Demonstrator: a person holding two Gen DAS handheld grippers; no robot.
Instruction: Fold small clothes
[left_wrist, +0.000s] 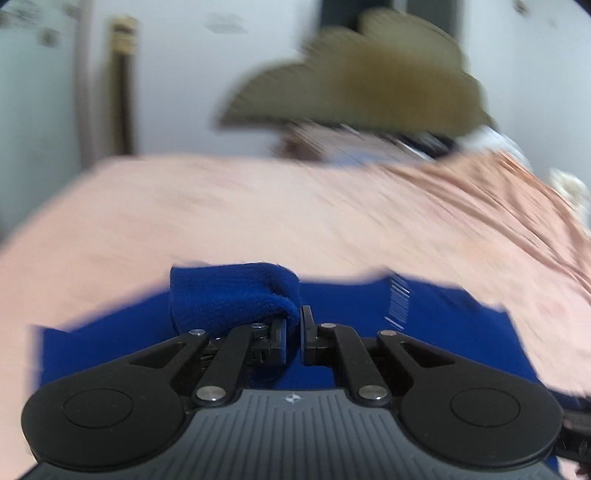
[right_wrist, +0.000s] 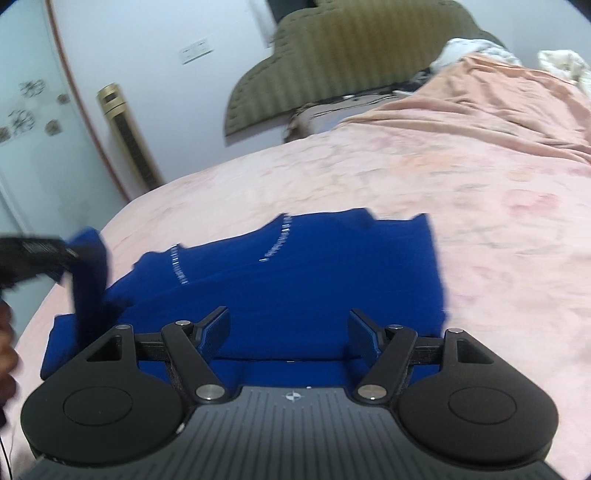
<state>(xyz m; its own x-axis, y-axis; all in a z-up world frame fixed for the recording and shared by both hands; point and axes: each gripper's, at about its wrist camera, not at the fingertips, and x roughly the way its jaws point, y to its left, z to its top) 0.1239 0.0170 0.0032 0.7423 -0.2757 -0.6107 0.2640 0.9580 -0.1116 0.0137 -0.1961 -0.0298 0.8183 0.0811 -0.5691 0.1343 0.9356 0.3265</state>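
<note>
A royal-blue garment (right_wrist: 303, 277) with thin white stitched lines lies spread on a pink bedsheet (right_wrist: 461, 184). My left gripper (left_wrist: 294, 332) is shut on a fold of the blue garment (left_wrist: 236, 295) and holds it lifted above the rest of the cloth. It also shows at the left edge of the right wrist view (right_wrist: 64, 254), with the blue fold hanging from it. My right gripper (right_wrist: 288, 332) is open and empty, just above the near edge of the garment.
An olive quilted headboard (right_wrist: 351, 55) stands at the far end of the bed. Crumpled white cloth (right_wrist: 561, 66) lies at the far right. A gold floor-standing unit (right_wrist: 125, 136) stands by the white wall, left of the bed.
</note>
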